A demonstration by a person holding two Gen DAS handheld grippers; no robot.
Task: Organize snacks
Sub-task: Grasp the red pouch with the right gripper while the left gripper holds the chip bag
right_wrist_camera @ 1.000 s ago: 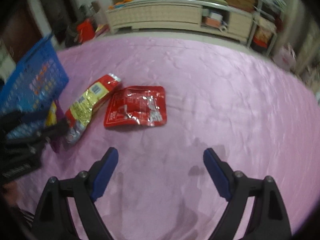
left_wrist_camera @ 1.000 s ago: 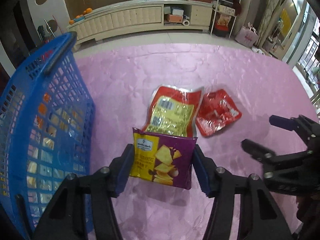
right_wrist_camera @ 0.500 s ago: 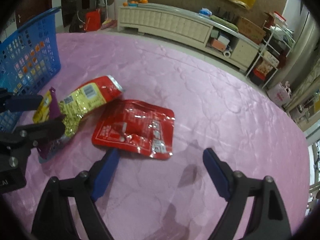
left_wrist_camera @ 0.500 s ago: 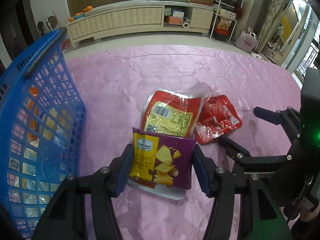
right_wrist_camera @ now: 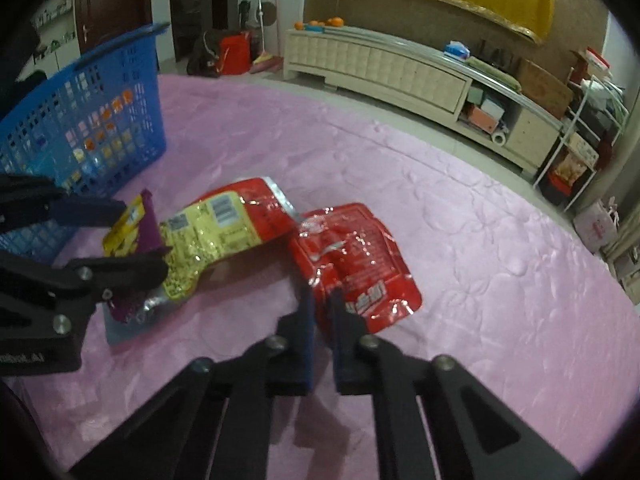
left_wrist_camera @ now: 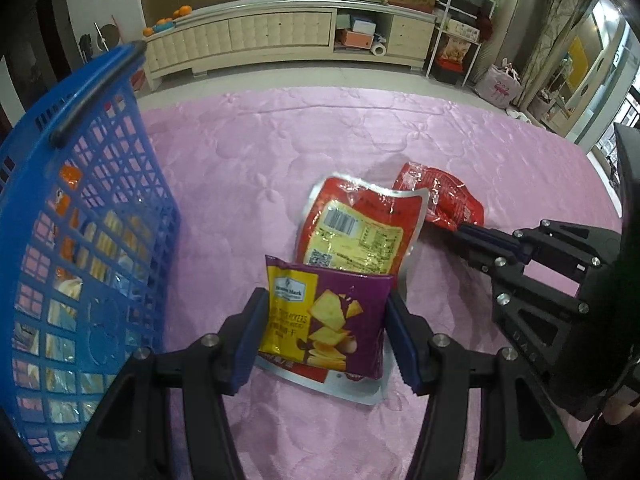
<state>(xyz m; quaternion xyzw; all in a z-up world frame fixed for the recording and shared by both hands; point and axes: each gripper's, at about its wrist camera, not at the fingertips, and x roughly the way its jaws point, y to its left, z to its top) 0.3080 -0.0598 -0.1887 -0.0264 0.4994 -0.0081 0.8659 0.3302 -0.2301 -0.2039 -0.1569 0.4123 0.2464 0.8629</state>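
We see a pink quilted cloth (left_wrist_camera: pixel 248 168), a cream cabinet (left_wrist_camera: pixel 280 36) at the top. Our left gripper (left_wrist_camera: pixel 322 316) clamps the purple packet (left_wrist_camera: pixel 326 320); our right gripper (right_wrist_camera: pixel 322 312) has just closed, pinching the red packet (right_wrist_camera: pixel 352 256).

Home living room: low sideboard (left_wrist_camera: pixel 280 36), oranges (left_wrist_camera: pixel 180 12), storage rack (left_wrist_camera: pixel 460 32).

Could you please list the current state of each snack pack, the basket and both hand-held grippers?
Purple-and-yellow cracker pack: upright, clamped in the left hand-held gripper.
Red-and-yellow foil pouch: lying on the pink quilted cloth, barcode up.
Glossy red foil packet: crumpled, its near edge pinched by the right hand-held gripper, whose jaws have just closed.
Blue plastic lattice basket: standing, already holding snacks.
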